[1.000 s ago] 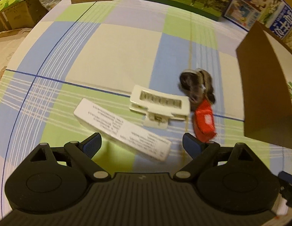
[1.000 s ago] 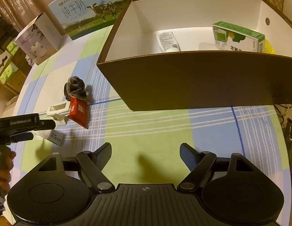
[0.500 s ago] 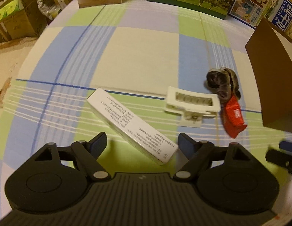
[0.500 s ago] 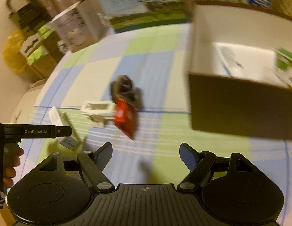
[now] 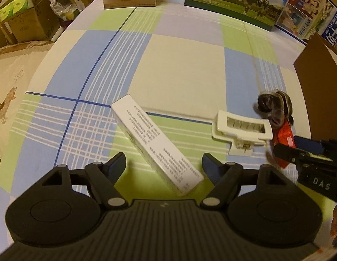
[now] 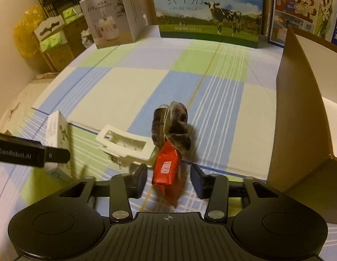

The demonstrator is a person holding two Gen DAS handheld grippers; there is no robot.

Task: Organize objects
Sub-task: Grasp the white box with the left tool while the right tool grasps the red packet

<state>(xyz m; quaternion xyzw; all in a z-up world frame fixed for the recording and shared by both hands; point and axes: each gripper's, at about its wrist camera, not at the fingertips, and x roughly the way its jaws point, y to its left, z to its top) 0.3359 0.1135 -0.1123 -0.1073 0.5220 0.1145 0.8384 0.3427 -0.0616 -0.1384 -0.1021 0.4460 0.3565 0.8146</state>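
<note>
1. The right gripper (image 6: pixel 168 180) had come across the checked tablecloth (image 6: pixel 133 82) to the small red shiny snack packet (image 6: pixel 166 167), and its jaws had just been closing, with the packet between them.
2. A gap showed on each side of the packet, so the pads were not pressing it yet. The jaws stood narrow, not shut.
3. The left gripper (image 5: pixel 163 165) had slid over the long white cardboard box with small black print (image 5: pixel 156 143), and its jaws had just been closing a little too.
4. The near end of the white box lay between the left fingers, but they stood wide and did not touch it.
5. This looked like both hands were about to pick things up for the big brown cardboard box (image 6: pixel 299 117).
6. The red packet lay just beside the brown box, touching a dark fuzzy hair scrunchie (image 6: pixel 171 126). A white plastic hair clip (image 6: pixel 125 143) lay beside the packet, on its far side from the brown box, and the white box lay farther off still.
</note>
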